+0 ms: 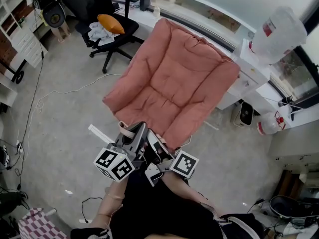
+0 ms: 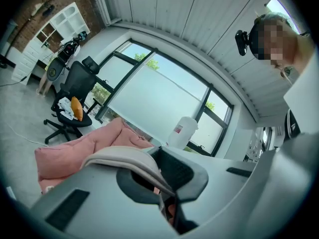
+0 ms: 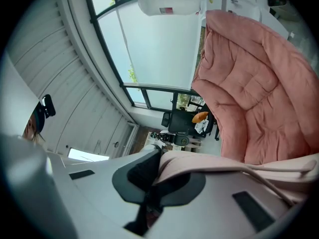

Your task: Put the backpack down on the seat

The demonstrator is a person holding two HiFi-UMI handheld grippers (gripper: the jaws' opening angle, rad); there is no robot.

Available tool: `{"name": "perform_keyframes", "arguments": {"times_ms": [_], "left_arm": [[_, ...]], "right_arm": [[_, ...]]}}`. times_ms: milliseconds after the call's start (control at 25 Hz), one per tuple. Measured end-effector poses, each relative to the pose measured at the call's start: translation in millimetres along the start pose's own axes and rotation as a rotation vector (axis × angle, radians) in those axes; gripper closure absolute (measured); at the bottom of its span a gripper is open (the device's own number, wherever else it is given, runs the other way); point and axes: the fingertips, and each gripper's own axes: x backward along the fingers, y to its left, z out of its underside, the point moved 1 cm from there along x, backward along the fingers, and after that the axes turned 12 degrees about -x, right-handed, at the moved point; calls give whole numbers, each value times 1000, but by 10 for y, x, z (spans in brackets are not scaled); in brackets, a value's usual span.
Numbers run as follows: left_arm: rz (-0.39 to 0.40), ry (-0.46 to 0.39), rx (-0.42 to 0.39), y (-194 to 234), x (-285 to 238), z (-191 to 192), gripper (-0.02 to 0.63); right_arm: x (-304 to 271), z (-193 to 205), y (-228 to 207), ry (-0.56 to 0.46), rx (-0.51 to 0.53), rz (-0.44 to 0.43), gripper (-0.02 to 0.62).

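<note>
- While the backpack [image 1: 144, 198] hung short of the seat [image 1: 174, 83], both grippers were clenched on its straps; nothing had been let go.
- Left gripper [image 1: 134, 136]: the left gripper view showed its jaws closed on a pale strap [image 2: 124, 156], which arched over the top of the jaw and ran down into the nip.
- Right gripper [image 1: 158, 151]: the right gripper view showed the same kind of hold, jaws pinched on a pinkish strap [image 3: 199, 166] that trailed off to the right.
- The two grippers sat close together in the head view, marker cubes toward the person, jaws pointing at the seat's near edge.
- Backpack location: below and behind the grippers, near the person's body and over the floor [image 1: 60, 123]. The dark mass there was probably the bag's body, though from this steep angle it could not be cleanly separated from the person's clothing.
- Seat: pink padded cushion, tilted back, its surface bare; no part of the bag rested on it.
- Surroundings: a black office chair [image 1: 104, 14] stood well apart at upper left, and a water jug [image 1: 276, 34] stood on the counter [image 1: 249, 68] by the window.
- Progress, as judged: pick-up and carry done, approach nearly complete.
- Left to do: bring the bag over the cushion, lower it until it rests, then release both straps.
</note>
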Motion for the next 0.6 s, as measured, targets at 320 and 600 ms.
{"name": "perform_keyframes", "arguments": {"times_ms": [320,600], "left_arm": [[85,57,33,303,-279,-60,589],[178,119,5,569,-656,-157,588]], "right_arm": [[-336,-164,-115,-80,-27,22,560],[-668,-446,-196,-186,-37,28,558]]}}
